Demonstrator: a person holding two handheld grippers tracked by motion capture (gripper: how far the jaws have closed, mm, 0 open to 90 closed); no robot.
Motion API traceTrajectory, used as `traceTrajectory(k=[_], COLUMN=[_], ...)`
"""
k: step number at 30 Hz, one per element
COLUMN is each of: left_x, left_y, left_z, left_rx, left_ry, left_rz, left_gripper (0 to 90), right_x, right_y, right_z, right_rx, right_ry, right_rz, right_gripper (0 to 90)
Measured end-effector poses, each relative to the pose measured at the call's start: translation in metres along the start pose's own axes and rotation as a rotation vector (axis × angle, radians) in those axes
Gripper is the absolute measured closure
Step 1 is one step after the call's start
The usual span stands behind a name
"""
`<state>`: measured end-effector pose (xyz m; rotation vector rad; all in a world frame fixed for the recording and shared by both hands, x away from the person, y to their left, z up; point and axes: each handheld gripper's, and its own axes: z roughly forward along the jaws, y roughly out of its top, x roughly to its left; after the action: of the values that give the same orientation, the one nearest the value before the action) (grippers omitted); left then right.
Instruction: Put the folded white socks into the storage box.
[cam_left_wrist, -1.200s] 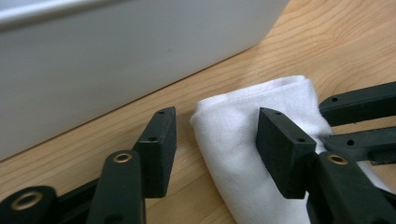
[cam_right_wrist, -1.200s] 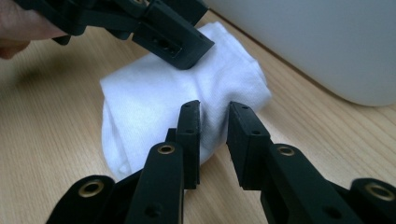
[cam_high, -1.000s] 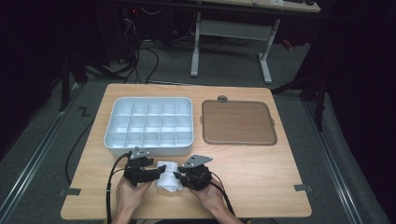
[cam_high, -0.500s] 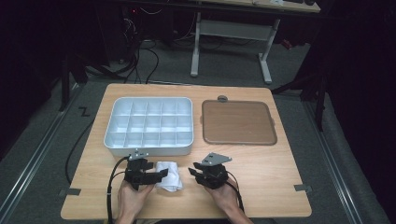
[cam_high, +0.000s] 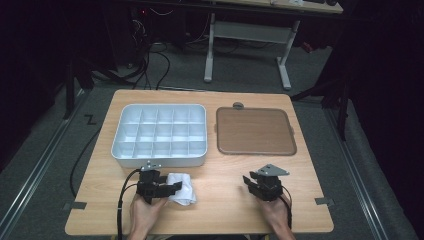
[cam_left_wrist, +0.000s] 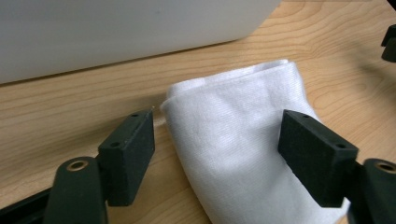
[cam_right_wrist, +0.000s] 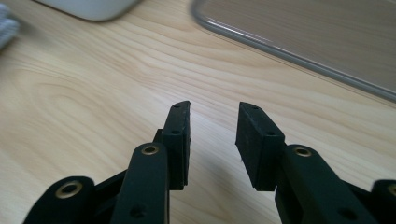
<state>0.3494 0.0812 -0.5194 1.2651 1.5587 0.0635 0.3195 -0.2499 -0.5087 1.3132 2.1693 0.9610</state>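
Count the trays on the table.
2. White compartment tray sits at the left rear of the table; brown flat tray lies apart to its right. None look hidden.

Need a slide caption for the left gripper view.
Left gripper open astride folded white cloth on wooden table.

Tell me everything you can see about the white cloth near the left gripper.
The white cloth is a soft, finely woven fabric, folded into a thick, rounded bundle. It lies flat on the wooden table, just in front of the white compartment tray. The left gripper straddles it with open jaws, pads not pressing.
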Motion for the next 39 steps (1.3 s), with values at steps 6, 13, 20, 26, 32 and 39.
traceTrajectory(k=[6,13,20,26,32,39], left_x=[0.001,0.001,0.005,0.006,0.005,0.004], left_y=[-0.002,-0.003,-0.003,-0.002,-0.004,-0.005], left_z=[0.003,0.003,0.002,0.001,-0.003,-0.005], left_rx=[0.009,0.019,0.028,0.042,0.029,0.024], left_ry=[0.003,-0.007,-0.033,-0.042,-0.049,-0.056], left_rz=[-0.010,-0.003,-0.018,-0.025,-0.005,0.006], left_gripper=[34.1,41.5,47.8,54.1,65.1,69.6], right_x=[-0.030,-0.054,-0.066,-0.074,-0.075,-0.074], right_y=[-0.019,-0.034,-0.046,-0.049,-0.049,-0.049], right_z=[-0.010,-0.018,-0.018,-0.022,-0.021,-0.021], right_rx=[0.020,0.004,0.012,0.014,0.016,0.019], right_ry=[-0.100,-0.149,-0.182,-0.197,-0.199,-0.191], right_rz=[0.047,0.117,0.151,0.159,0.159,0.152], right_gripper=[63.8,58.7,52.1,48.7,45.9,42.5])
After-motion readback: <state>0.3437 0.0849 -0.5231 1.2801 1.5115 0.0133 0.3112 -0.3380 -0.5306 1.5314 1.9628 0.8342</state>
